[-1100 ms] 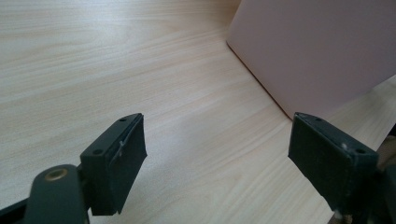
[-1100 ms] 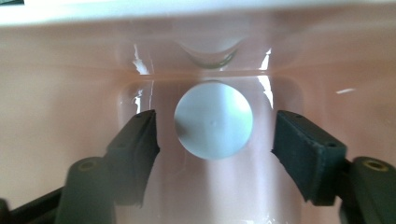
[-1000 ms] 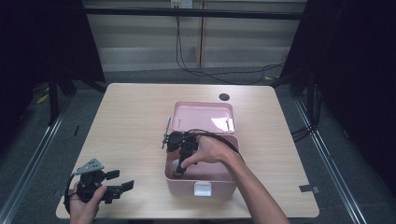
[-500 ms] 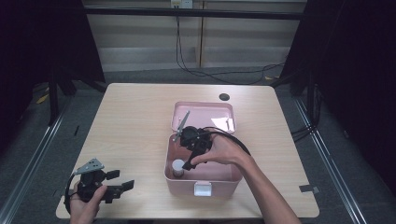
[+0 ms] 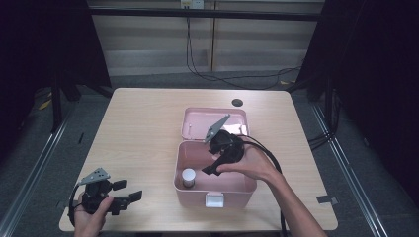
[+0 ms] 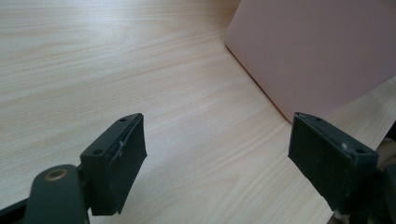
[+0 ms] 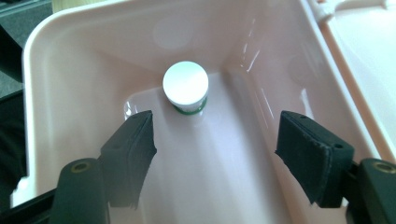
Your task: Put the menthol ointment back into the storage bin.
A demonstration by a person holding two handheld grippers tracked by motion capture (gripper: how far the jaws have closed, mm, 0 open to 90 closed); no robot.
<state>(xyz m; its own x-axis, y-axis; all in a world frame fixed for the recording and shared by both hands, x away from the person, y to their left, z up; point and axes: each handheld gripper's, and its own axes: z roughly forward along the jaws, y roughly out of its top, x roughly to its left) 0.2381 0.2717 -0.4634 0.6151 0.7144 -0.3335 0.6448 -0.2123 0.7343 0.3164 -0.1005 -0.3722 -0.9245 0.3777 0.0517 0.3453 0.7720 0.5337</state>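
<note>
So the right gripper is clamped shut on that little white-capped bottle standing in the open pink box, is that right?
Not quite. The right gripper is open, not clamped: in the right gripper view its jaws stand wide apart, with the white-capped bottle standing free beyond them. The rest holds: the bottle stands upright in the open pink box, as the high view also shows.

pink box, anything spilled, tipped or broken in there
Nothing stands out. The pink box sits square on the table with its lid open, and the white-capped bottle stands upright in one corner, nothing spilled around it. The right claw hangs open above it.
</note>
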